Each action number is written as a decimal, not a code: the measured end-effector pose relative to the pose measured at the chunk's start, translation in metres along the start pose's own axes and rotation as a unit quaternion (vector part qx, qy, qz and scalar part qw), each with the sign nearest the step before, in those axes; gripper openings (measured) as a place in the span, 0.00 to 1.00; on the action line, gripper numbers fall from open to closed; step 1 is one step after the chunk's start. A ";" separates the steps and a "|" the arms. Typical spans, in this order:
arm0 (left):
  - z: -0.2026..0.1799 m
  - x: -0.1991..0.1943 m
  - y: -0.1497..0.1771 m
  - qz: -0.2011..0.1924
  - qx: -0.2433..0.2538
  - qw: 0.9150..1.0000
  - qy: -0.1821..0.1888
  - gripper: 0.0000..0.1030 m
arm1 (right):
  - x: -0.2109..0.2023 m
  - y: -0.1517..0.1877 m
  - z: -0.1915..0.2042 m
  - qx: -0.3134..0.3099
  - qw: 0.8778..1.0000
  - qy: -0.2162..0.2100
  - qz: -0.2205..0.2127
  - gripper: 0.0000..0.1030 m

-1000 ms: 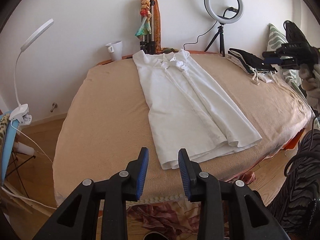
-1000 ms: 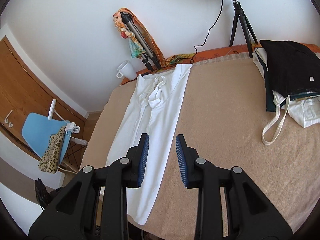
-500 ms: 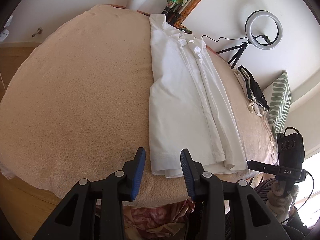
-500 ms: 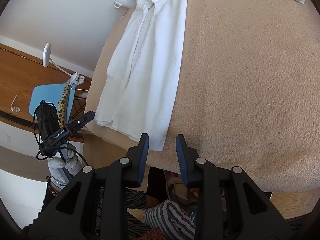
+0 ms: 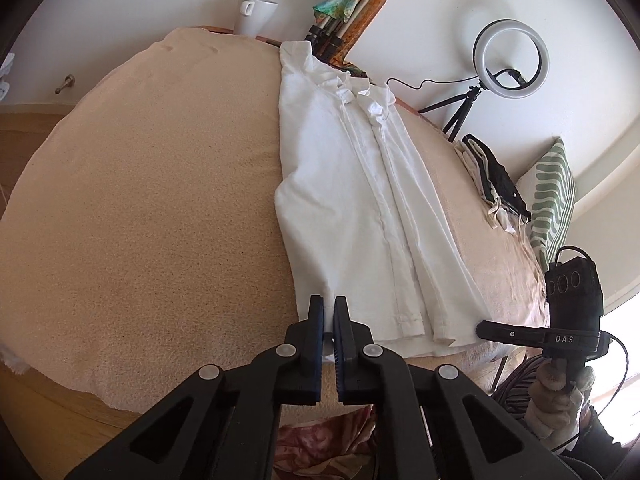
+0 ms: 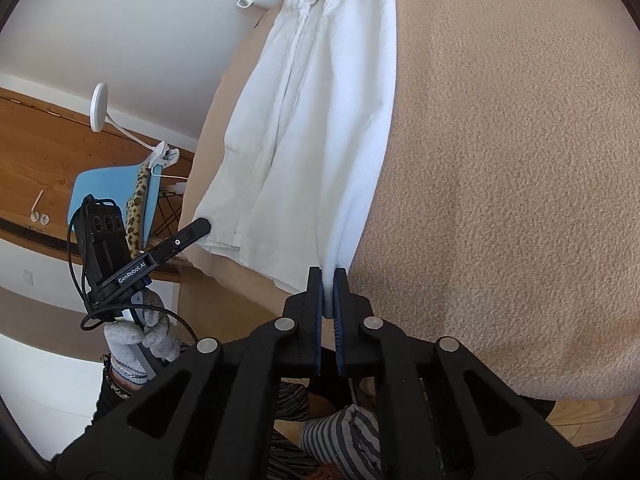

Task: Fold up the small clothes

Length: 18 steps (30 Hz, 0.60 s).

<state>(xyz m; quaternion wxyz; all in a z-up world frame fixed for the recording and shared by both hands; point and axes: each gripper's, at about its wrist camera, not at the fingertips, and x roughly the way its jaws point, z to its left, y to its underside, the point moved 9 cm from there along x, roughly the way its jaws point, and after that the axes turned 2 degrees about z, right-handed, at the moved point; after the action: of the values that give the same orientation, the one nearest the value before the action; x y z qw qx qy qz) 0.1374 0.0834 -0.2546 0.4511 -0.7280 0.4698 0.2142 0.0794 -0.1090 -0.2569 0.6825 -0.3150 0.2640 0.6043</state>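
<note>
The shirt (image 5: 360, 208) was laid flat and lengthwise on the beige cover (image 5: 152, 208), sides folded in to a long narrow strip, collar at the far end near the wall, hem at the near edge of the cover; the left gripper (image 5: 328, 322) was seen at the hem's left near corner, fingers (image 5: 316, 320) drawn almost together with white fabric pinched between the blue pads; the right gripper (image 6: 327, 292) was seen at the hem's right near corner, fingers (image 6: 314, 292) likewise clamped on a bunched bit of the shirt (image 6: 312, 120), cloth pulled up into a small ridge at the grip; in the left wrist view the right gripper body was visible past the hem's right side, held in a gloved hand (image 5: 556, 396); in the right wrist view the left gripper body was visible off the cover's edge, held in a gloved hand (image 6: 140, 336); a mug (image 5: 256, 14) was seen at the far edge by the wall, just left of the collar; a ring light (image 5: 510, 60) on a tripod was placed further right; a pile of dark and light clothes (image 5: 494, 176) was lying on the cover's right side, well apart from the shirt, a striped cushion (image 5: 550, 196) just beside it; a blue chair (image 6: 108, 188) was seen on the floor beyond the cover's left edge.
</note>
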 end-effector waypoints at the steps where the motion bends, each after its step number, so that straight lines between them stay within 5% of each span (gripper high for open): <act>1: 0.004 -0.003 0.001 -0.005 0.002 1.000 -0.003 0.01 | -0.004 -0.001 0.003 0.000 1.000 -0.005 -0.005 0.06; 5: 0.019 0.013 0.014 0.032 -0.016 0.999 -0.014 0.01 | -0.020 -0.003 0.003 -0.022 0.999 0.003 -0.025 0.06; 9: 0.003 -0.002 0.010 0.000 0.014 1.000 -0.018 0.01 | -0.012 0.002 -0.004 -0.013 1.000 0.011 -0.012 0.05; 14: 0.017 0.016 0.018 0.030 -0.007 0.999 -0.029 0.01 | -0.010 0.000 -0.007 -0.022 0.999 0.020 -0.013 0.05; 18: 0.011 0.007 0.014 0.015 0.007 0.999 -0.032 0.01 | -0.003 0.003 -0.013 -0.016 1.000 0.024 -0.007 0.05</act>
<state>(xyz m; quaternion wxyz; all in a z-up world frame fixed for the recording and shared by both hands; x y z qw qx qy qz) 0.1300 0.0875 -0.2713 0.4679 -0.7104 0.4676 0.2403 0.0766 -0.1206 -0.2641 0.6755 -0.3419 0.2683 0.5957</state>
